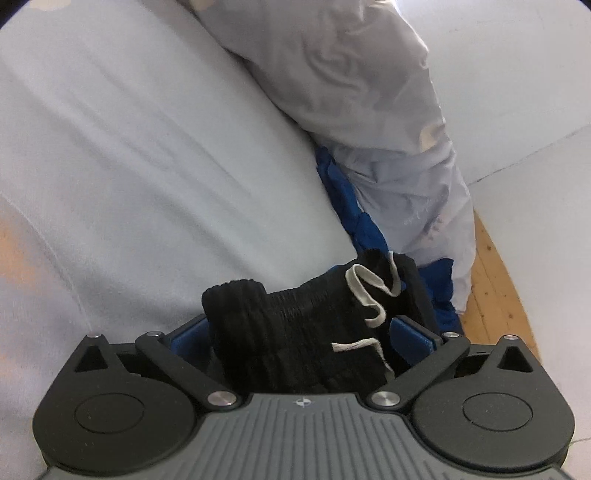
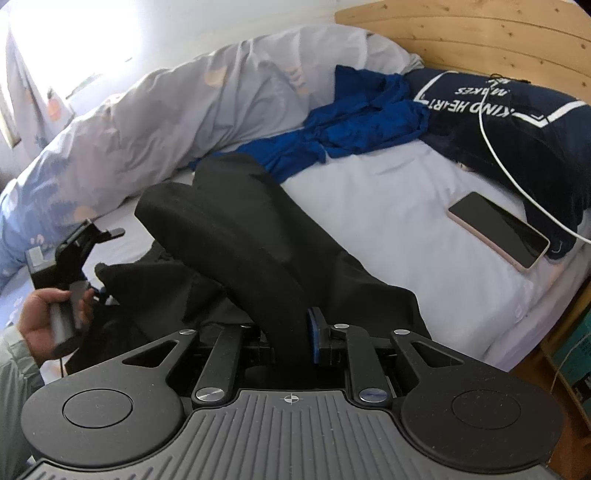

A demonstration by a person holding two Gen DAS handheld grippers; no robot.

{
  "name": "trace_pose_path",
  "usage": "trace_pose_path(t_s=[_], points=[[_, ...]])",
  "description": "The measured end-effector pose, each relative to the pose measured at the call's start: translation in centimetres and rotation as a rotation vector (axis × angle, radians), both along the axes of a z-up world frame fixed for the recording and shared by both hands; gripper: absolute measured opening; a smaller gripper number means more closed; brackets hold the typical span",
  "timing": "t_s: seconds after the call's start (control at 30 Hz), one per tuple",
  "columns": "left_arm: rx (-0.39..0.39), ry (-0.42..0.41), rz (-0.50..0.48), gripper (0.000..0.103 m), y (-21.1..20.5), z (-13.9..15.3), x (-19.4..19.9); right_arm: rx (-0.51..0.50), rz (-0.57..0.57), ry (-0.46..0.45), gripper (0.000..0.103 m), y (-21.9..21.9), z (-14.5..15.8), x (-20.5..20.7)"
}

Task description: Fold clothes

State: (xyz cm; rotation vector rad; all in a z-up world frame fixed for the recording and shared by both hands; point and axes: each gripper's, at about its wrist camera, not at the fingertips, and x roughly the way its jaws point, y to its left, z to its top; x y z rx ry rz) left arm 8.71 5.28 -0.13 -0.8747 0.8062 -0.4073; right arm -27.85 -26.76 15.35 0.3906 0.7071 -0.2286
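Observation:
Black trousers (image 2: 229, 221) hang between my two grippers above the pale bed sheet (image 2: 388, 221). In the left wrist view their bunched ribbed waistband (image 1: 280, 332), with a white drawstring (image 1: 369, 288), fills the space between the blue pads of my left gripper (image 1: 299, 325), which is shut on it. My right gripper (image 2: 291, 325) is shut on a trouser leg that rises away from the jaws; fabric hides its left pad. A hand (image 2: 40, 314) holds the left gripper (image 2: 99, 291) at the far left of the right wrist view.
A rumpled blue garment (image 2: 351, 122) lies by the patterned duvet (image 2: 166, 122) rolled along the far side. A navy pillow (image 2: 517, 122), a phone (image 2: 498, 229) and a white cable (image 2: 491, 147) sit near the wooden headboard (image 2: 480, 33).

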Motion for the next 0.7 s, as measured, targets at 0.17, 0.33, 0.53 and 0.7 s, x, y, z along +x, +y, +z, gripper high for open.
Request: trace_pose_path(t_s=[0.17,0.33,0.53,0.7], points=[[-0.055,0.079,-0.017,0.103,1.3,0.0,0.9,-0.005,0.001,0.006,0.020,0.0,-0.1,-0.1],[0.004,0.135,0.000,0.050,1.3,-0.1,0.9,-0.016,0.006,0.010,0.020,0.3,0.1,0.0],[-0.040,0.132,0.013,0.026,1.7,-0.6,0.5,-0.044,0.013,0.008,0.020,0.6,1.3,-0.2],[-0.073,0.003,-0.024,0.023,1.7,1.9,-0.7,-0.080,0.020,-0.013,0.021,1.1,3.0,-0.4]])
